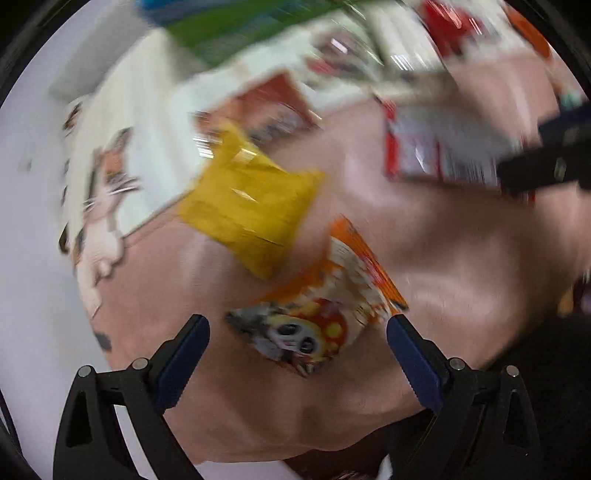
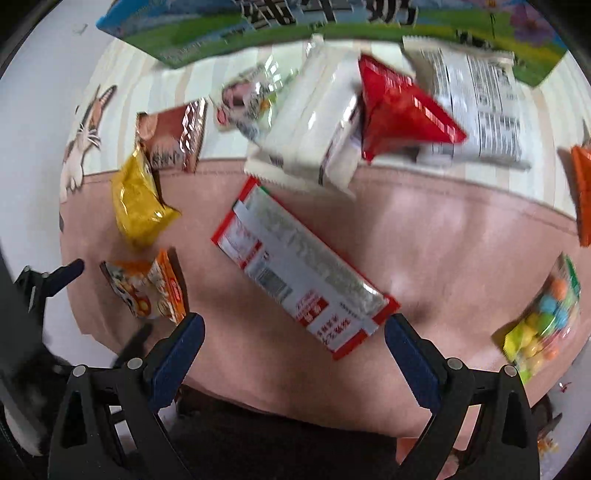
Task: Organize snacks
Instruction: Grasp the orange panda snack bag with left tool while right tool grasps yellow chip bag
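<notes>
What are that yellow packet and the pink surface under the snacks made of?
The yellow packet looks like glossy plastic or foil film: it crinkles and throws sharp bright glints. The pink surface looks like a soft mat with a smooth, faintly shiny finish, judging by its gentle ripples and broad soft highlights; whether it is fabric or rubber, I cannot tell.

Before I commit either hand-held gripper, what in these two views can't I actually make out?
- Left wrist view: motion blur smears everything; print on the yellow packet and orange panda packet is unreadable.
- Left wrist view: the right hand-held gripper is cut off at the right edge; jaws unseen.
- Right wrist view: the blue-green box is cropped by the top edge.
- Right wrist view: the red pouch hides part of the white packets beneath.
</notes>
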Demonstrator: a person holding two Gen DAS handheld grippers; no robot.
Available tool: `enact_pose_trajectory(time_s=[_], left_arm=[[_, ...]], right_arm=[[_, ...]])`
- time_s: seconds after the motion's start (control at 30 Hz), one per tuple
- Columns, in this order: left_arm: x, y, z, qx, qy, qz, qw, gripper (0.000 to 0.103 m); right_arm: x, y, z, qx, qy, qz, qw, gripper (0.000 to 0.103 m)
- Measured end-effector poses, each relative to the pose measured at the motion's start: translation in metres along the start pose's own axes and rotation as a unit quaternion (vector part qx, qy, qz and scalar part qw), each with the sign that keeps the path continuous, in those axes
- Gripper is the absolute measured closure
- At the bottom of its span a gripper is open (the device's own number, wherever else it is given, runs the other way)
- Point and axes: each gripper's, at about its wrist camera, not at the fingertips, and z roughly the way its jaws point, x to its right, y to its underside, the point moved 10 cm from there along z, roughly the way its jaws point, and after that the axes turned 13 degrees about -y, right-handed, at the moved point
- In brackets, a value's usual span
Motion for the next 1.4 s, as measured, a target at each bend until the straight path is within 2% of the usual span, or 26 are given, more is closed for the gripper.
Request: enact_pose_trajectory(time_s=[0.1, 0.17, 0.23, 0.3, 0.37, 0.43, 0.47, 0.53, 0.6, 0.63, 0.67, 0.77, 0.83, 0.87, 0.93, 1.03, 1.1, 1.13, 1.17, 1.2, 1.27, 1.33, 1.4], left_arm=[[0.016, -0.003, 0.015, -0.001, -0.014, 0.037, 0.9992, 0.005], [0.024, -0.007, 0.019, 0.008, -0.019, 0.052, 0.9984, 0.009], [0.030, -0.009, 0.022, 0.004, -0.011, 0.051, 0.9986, 0.035], [0.032, -0.009, 0.024, -0.010, 0.007, 0.024, 0.9996, 0.040], [0.024, -0.007, 0.027, -0.026, 0.028, -0.029, 0.9988, 0.040], [0.011, -0.002, 0.030, -0.046, 0.059, -0.103, 0.9919, 0.040], [0.002, 0.003, 0.033, -0.058, 0.072, -0.146, 0.9849, 0.040], [-0.019, 0.016, 0.043, -0.079, 0.093, -0.234, 0.9645, 0.040], [-0.043, 0.036, 0.055, -0.100, 0.114, -0.329, 0.9320, 0.040], [-0.056, 0.048, 0.062, -0.110, 0.129, -0.381, 0.9089, 0.040], [-0.064, 0.056, 0.067, -0.115, 0.137, -0.412, 0.8934, 0.040], [-0.086, 0.081, 0.082, -0.129, 0.169, -0.501, 0.8387, 0.041], [-0.090, 0.089, 0.086, -0.130, 0.195, -0.532, 0.8135, 0.041], [-0.090, 0.091, 0.088, -0.128, 0.200, -0.537, 0.8097, 0.041], [-0.090, 0.092, 0.090, -0.127, 0.205, -0.532, 0.8112, 0.040], [-0.093, 0.097, 0.091, -0.129, 0.207, -0.514, 0.8222, 0.040], [-0.081, 0.094, 0.087, -0.131, 0.201, -0.503, 0.8307, 0.040], [-0.078, 0.096, 0.087, -0.131, 0.195, -0.495, 0.8364, 0.040], [-0.077, 0.093, 0.086, -0.133, 0.195, -0.492, 0.8380, 0.040], [-0.075, 0.093, 0.086, -0.137, 0.191, -0.483, 0.8437, 0.040], [-0.065, 0.091, 0.086, -0.145, 0.181, -0.464, 0.8549, 0.040], [-0.061, 0.087, 0.085, -0.143, 0.167, -0.452, 0.8645, 0.040], [-0.056, 0.083, 0.084, -0.142, 0.157, -0.447, 0.8692, 0.040]], right_arm=[[0.007, 0.006, 0.001, 0.000, 0.004, 0.008, 1.000, 0.003], [0.013, 0.009, -0.001, 0.000, 0.017, 0.008, 1.000, 0.003], [0.019, 0.010, -0.004, 0.003, 0.020, 0.008, 1.000, 0.003], [0.026, 0.012, -0.007, 0.006, 0.025, 0.007, 1.000, 0.003], [0.028, 0.013, -0.012, 0.010, 0.026, 0.003, 1.000, 0.003], [0.024, 0.012, -0.013, 0.012, 0.018, 0.001, 1.000, 0.003], [0.021, 0.011, -0.013, 0.013, 0.013, -0.002, 1.000, 0.003], [0.009, 0.003, -0.012, 0.015, 0.003, -0.008, 1.000, 0.003], [-0.006, -0.005, -0.007, 0.017, -0.014, -0.012, 1.000, 0.003], [-0.017, -0.011, -0.003, 0.019, -0.023, -0.016, 0.999, 0.003], [-0.025, -0.015, 0.000, 0.021, -0.028, -0.019, 0.999, 0.003], [-0.058, -0.032, 0.013, 0.023, -0.050, -0.027, 0.998, 0.004], [-0.083, -0.044, 0.024, 0.022, -0.062, -0.035, 0.997, 0.004], [-0.092, -0.049, 0.029, 0.022, -0.065, -0.038, 0.997, 0.004], [-0.114, -0.061, 0.041, 0.021, -0.062, -0.052, 0.996, 0.004], [-0.134, -0.072, 0.062, 0.019, -0.037, -0.074, 0.996, 0.006], [-0.138, -0.077, 0.073, 0.014, -0.017, -0.082, 0.996, 0.020], [-0.138, -0.079, 0.079, 0.009, -0.005, -0.086, 0.996, 0.036], [-0.139, -0.079, 0.085, 0.006, 0.003, -0.092, 0.996, 0.040], [-0.138, -0.080, 0.085, 0.009, 0.006, -0.094, 0.996, 0.041], [-0.138, -0.077, 0.081, 0.012, 0.010, -0.100, 0.995, 0.049], [-0.132, -0.065, 0.078, 0.001, 0.013, -0.106, 0.994, 0.051], [-0.121, -0.052, 0.073, -0.014, 0.014, -0.106, 0.994, 0.051]])
